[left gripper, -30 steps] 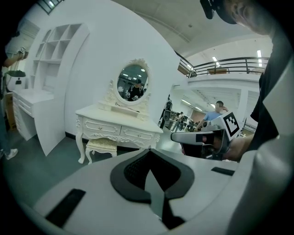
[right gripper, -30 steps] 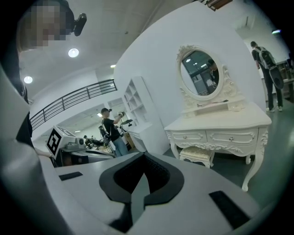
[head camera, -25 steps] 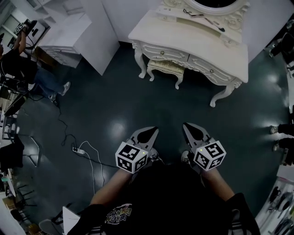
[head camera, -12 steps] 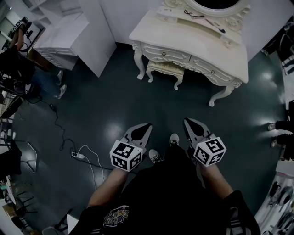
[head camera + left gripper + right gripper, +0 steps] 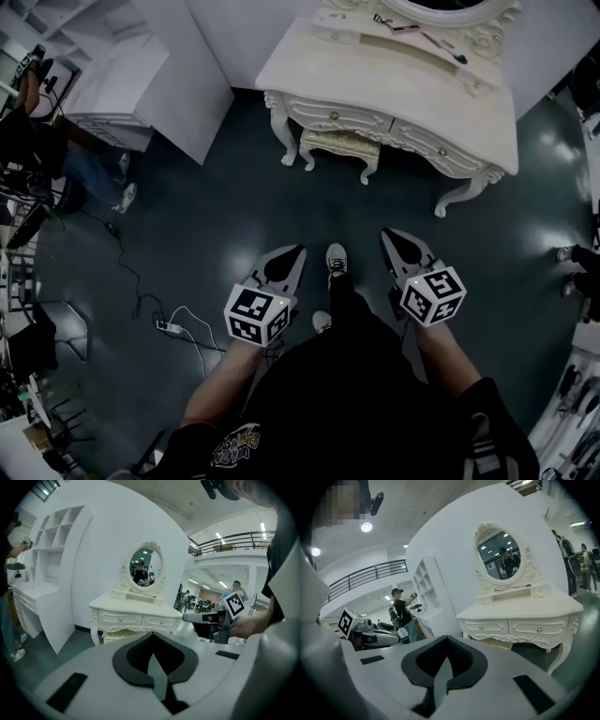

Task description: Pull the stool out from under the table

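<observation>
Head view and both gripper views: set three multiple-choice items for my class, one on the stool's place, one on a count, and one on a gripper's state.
1. Where is the stool?
A) partly under the table
B) beside the shelves
C) between the two grippers

2. How many drawer knobs show on the table's front?
A) one
B) two
C) four

3. How do the left gripper's jaws stand?
A) wide apart
B) closed on a cable
C) together, with nothing between them

Key:
1 A: the head view shows the stool poking out from below the table's front edge.
2 B: two knobs show, one to the left and one to the right.
3 C: the left gripper view shows the jaws meeting, empty.
</observation>
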Demonstrator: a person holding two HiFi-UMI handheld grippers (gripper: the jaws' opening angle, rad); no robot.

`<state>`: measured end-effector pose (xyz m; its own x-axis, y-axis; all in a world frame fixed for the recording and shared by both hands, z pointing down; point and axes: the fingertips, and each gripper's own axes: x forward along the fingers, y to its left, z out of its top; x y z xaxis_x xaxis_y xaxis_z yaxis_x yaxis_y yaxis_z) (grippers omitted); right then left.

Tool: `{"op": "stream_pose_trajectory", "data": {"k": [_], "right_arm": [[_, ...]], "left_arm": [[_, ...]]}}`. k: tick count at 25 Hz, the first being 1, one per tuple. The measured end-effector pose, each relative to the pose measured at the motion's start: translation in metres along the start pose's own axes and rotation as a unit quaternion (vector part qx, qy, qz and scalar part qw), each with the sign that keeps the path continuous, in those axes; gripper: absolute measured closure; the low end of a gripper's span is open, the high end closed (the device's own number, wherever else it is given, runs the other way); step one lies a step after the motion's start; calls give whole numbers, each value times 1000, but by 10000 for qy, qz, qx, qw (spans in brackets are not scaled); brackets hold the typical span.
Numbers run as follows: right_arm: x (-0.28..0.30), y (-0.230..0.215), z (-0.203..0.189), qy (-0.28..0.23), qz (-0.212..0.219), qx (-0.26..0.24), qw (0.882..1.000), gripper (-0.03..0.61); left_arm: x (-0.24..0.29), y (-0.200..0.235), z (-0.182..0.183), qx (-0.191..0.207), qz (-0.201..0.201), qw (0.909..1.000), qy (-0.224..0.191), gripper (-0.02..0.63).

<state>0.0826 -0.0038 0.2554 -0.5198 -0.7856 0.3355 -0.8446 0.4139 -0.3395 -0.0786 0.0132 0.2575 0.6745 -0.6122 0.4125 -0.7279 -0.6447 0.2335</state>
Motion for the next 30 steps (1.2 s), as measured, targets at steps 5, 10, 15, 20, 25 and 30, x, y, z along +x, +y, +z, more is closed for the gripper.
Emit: {"op": "stream_pose_trajectory", "data": {"k": [5,10,15,20,25,30], "right_arm": [[48,-51,15,-16,-192,-6,9998,551],[98,-102,20,41,-354,-165,9992,551],[143,-148,14,190,-467,-145,9986,551],[183,-185,-3,299,-545,-71,9980,551],[216,-202,-23,351,-661,-47,9972,551],[226,-209,-39,226,-906,-30,9956,551]], "left_arm": [[52,42,11,211,167,9996,54,612],[112,89,15,382,373,9986,57,612],[166,134,7,350,521,9977,246,612],[210,178,-8,349,709,9961,383,612],[242,209,-28,320,717,9957,489,612],[262,227,-43,415,599,9959,533,612]]}}
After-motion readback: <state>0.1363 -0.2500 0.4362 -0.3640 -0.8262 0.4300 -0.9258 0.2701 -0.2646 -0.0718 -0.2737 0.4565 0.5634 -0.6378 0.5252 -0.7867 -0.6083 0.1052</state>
